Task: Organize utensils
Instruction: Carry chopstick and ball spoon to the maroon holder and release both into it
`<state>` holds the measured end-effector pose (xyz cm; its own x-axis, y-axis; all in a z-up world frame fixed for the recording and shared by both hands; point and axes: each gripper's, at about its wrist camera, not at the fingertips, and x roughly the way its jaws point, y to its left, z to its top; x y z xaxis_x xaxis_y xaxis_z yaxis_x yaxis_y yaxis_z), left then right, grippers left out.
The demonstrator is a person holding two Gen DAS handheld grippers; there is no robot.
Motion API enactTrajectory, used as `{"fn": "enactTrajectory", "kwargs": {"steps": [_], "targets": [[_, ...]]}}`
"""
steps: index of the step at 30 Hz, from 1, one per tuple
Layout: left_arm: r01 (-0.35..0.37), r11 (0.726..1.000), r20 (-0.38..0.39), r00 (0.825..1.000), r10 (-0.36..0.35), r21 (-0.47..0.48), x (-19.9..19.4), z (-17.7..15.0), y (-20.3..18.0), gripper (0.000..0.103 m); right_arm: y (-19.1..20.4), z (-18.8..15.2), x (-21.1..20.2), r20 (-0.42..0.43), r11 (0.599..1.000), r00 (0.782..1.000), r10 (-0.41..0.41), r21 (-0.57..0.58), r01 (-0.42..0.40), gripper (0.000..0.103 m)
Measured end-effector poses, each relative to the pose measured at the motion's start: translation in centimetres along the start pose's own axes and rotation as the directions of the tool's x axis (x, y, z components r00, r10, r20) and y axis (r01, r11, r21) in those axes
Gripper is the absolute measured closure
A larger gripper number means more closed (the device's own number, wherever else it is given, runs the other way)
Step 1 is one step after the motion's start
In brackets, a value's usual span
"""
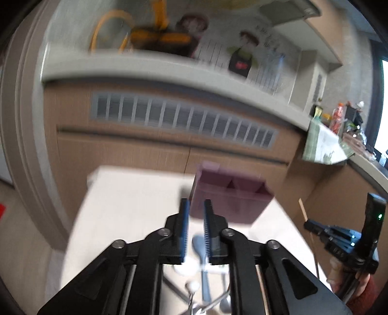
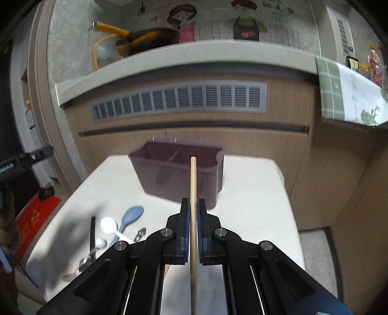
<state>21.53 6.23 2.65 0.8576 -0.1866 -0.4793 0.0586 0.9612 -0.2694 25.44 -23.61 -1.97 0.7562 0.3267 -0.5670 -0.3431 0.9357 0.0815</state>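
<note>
Indoors, right gripper (image 2: 193, 206) clamps chopstick (image 2: 193, 179) over white table (image 2: 254, 193); left gripper (image 1: 196, 206) parted, empty.

A grey countertop (image 2: 184, 52) runs across the room above wood-grain cabinet doors (image 2: 242, 143), with a long grey vent grille (image 2: 179, 98) set just below its edge. Behind the countertop, a pale wall carries cartoon figures (image 2: 243, 21). A checked green cloth (image 2: 344, 94) hangs over the countertop's right end. Below left, a red mat (image 2: 34, 218) lies on the floor.
</note>
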Motion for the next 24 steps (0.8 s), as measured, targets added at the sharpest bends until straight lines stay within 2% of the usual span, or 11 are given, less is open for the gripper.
{"fn": "enactTrajectory", "kwargs": {"steps": [2,5,7,8,13,16,17,18,20,21,24], "targets": [[0.016,1.0,-0.089,0.996,-0.015,0.017,1.6,-2.2,0.4,0.068,0.1,-0.8,0.6,-0.029,1.0,1.0,0.001,-0.001,-0.001,0.099],[0.022,0.993,-0.244,0.97,0.007,0.117,4.3,-6.0,-0.4,0.067,0.2,-1.7,1.4,-0.066,1.0,0.998,0.015,0.005,-0.015,0.099],[0.025,0.988,-0.305,0.952,0.023,0.151,5.5,-7.6,-1.0,0.067,0.3,-2.0,1.7,-0.081,1.0,0.996,0.027,0.01,-0.027,0.099],[0.025,0.985,-0.329,0.944,0.032,0.168,6.2,-8.2,-1.3,0.067,0.4,-2.1,1.8,-0.084,1.0,0.996,0.03,0.011,-0.029,0.099],[-0.009,0.978,-0.35,0.933,0.083,0.208,7.8,-8.8,-2.2,0.067,1.0,-2.3,1.4,-0.082,1.0,0.996,0.027,-0.01,-0.028,0.098],[-0.045,0.981,-0.393,0.912,0.118,0.191,8.9,-9.3,-1.5,0.068,1.1,-2.3,1.3,-0.082,1.0,0.996,0.018,-0.017,-0.02,0.098],[-0.055,0.98,-0.374,0.919,0.125,0.194,8.9,-9.2,-1.5,0.068,1.1,-2.3,1.3,-0.081,1.0,0.997,0.016,-0.015,-0.017,0.098],[-0.061,0.978,-0.378,0.916,0.134,0.198,9.0,-9.2,-1.6,0.069,1.0,-2.3,1.3,-0.081,1.0,0.997,0.015,-0.013,-0.016,0.098],[-0.064,0.977,-0.374,0.917,0.139,0.206,9.0,-9.2,-1.9,0.081,0.7,-2.2,1.3,-0.081,1.0,0.996,0.024,0.0,-0.024,0.098],[-0.056,0.979,-0.372,0.92,0.127,0.196,8.7,-9.0,-1.8,0.081,0.5,-2.1,1.3,-0.079,0.999,0.996,0.031,0.012,-0.03,0.098],[-0.007,0.988,-0.282,0.958,0.051,0.156,6.4,-6.9,-2.3,0.081,-0.2,-1.7,1.0,-0.049,0.998,0.998,0.04,0.054,-0.038,0.099]]}}
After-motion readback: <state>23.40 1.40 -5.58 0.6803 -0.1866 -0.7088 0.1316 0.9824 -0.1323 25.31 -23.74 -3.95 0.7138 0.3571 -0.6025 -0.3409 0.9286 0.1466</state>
